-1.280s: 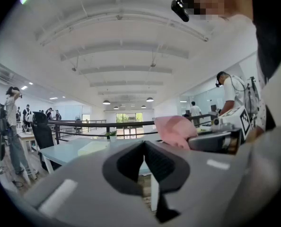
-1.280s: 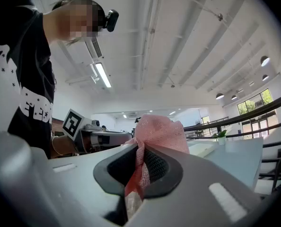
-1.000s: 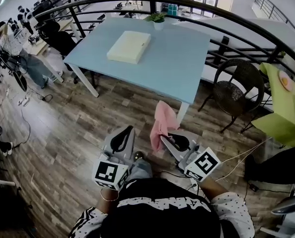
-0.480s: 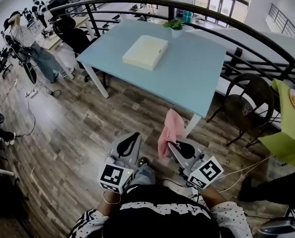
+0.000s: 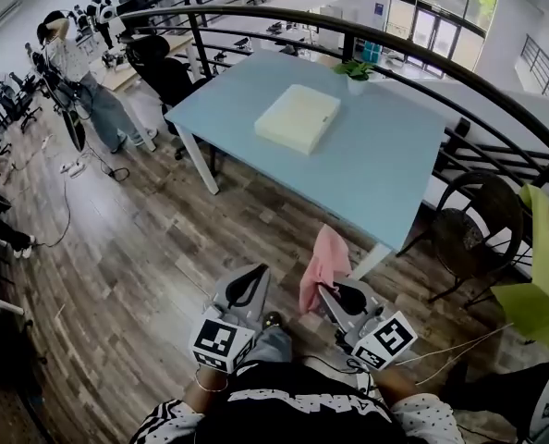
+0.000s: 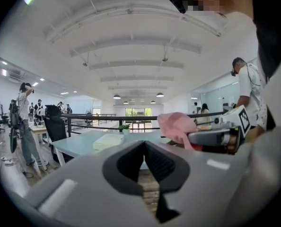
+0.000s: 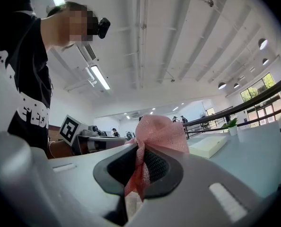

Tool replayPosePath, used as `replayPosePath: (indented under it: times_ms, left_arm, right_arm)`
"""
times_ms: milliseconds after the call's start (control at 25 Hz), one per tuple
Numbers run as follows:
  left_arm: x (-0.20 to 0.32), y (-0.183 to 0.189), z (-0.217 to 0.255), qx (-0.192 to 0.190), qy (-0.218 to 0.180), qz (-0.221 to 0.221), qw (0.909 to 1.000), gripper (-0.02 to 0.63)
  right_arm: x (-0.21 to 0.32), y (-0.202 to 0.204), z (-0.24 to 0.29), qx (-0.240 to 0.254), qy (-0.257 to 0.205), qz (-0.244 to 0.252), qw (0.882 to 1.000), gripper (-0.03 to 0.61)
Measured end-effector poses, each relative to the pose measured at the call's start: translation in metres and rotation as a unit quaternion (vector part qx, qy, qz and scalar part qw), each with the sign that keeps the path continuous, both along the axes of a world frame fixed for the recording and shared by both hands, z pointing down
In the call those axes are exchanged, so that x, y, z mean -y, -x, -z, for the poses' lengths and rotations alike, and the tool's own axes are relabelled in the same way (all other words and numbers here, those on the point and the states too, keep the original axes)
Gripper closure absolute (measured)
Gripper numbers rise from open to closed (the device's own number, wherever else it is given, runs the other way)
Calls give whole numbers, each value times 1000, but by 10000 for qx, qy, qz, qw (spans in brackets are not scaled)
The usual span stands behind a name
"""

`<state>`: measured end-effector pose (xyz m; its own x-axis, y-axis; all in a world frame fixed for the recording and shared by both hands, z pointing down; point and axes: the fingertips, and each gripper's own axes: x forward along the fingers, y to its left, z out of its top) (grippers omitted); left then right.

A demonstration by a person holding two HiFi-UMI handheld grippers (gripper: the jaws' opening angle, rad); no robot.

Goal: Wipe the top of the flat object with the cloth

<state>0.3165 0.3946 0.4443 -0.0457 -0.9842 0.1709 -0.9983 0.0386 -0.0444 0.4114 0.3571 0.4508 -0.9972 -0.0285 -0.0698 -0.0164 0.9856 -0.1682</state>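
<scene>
Pink cloth (image 5: 323,268) gripped, flat object (image 5: 298,118) well ahead
Soft and light, I judge; my right tongs (image 5: 332,292) pinch its bunched end, my left tongs (image 5: 249,287) are closed, empty. The flat object lies on the blue worktop (image 5: 385,174), likely stiff enough to press on
</scene>
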Motion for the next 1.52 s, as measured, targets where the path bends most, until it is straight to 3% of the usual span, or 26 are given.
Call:
replayPosePath:
  times_ms: [880, 1520]
  left_arm:
    - [27, 87, 1, -16, -178, 358, 9992, 614]
    - [85, 171, 11, -155, -420, -262, 9987, 614]
  right_arm:
    - [39, 82, 2, -97, -93, 198, 9997, 551]
    - [79, 161, 8, -311, -217, -339, 9987, 551]
